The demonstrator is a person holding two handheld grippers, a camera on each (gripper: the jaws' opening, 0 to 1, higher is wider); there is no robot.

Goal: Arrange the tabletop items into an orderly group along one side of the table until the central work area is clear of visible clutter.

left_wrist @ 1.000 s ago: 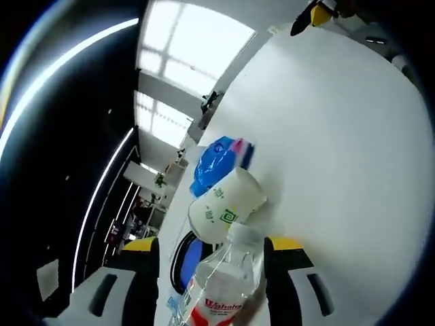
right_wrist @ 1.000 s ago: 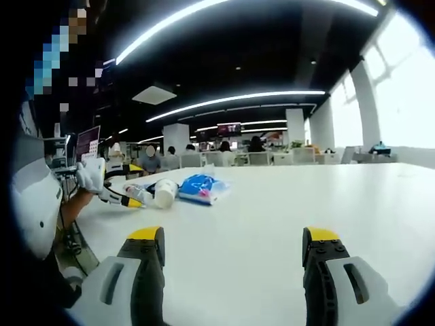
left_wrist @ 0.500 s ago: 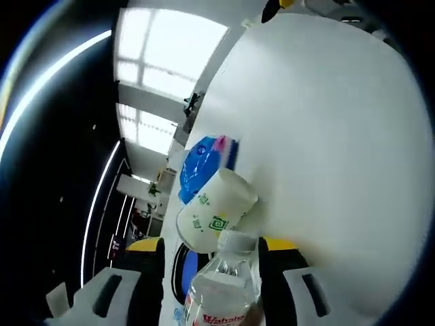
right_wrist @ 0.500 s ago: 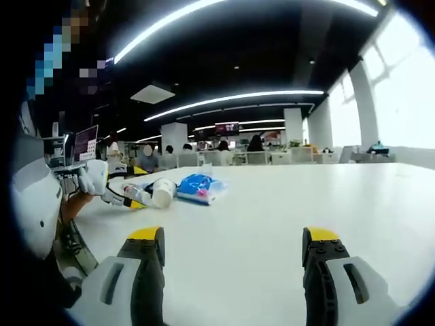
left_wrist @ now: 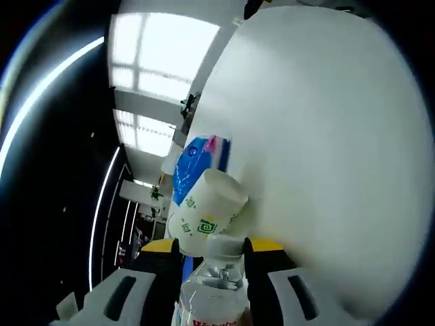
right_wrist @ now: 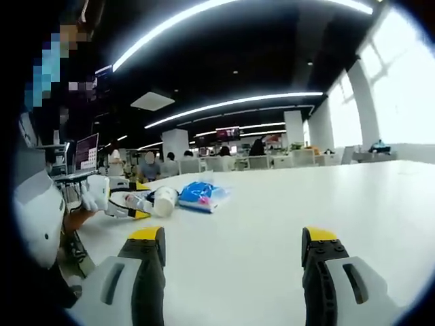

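In the left gripper view, the left gripper (left_wrist: 212, 272) was clenched on a clear bottle (left_wrist: 212, 299) with a red label, its 2 yellow-tipped jaws pressing the bottle's sides. The bottle's white cap touched, or nearly touched, a white paper cup (left_wrist: 204, 214) with green print, which lay on its side on the white table (left_wrist: 326, 156). Just beyond the cup lay a blue packet (left_wrist: 194, 166) with a pink mark at one end. This view was rolled steeply, so the tabletop ran up the right side and bright windows stood at upper left.

In the right gripper view, the right gripper (right_wrist: 231, 272) hovered low over the table (right_wrist: 285, 204) with its jaws released and wide apart, nothing between them. Far to the left, near the table's edge, a gloved hand (right_wrist: 92, 195) held the left gripper (right_wrist: 129, 204) with the bottle (right_wrist: 143, 202) lying level in it. The cup (right_wrist: 164, 200) sat at the bottle's end and the packet (right_wrist: 201, 195) lay just right of it. The middle of the table showed bare white. Seated people and chairs filled the far background under long ceiling lights.
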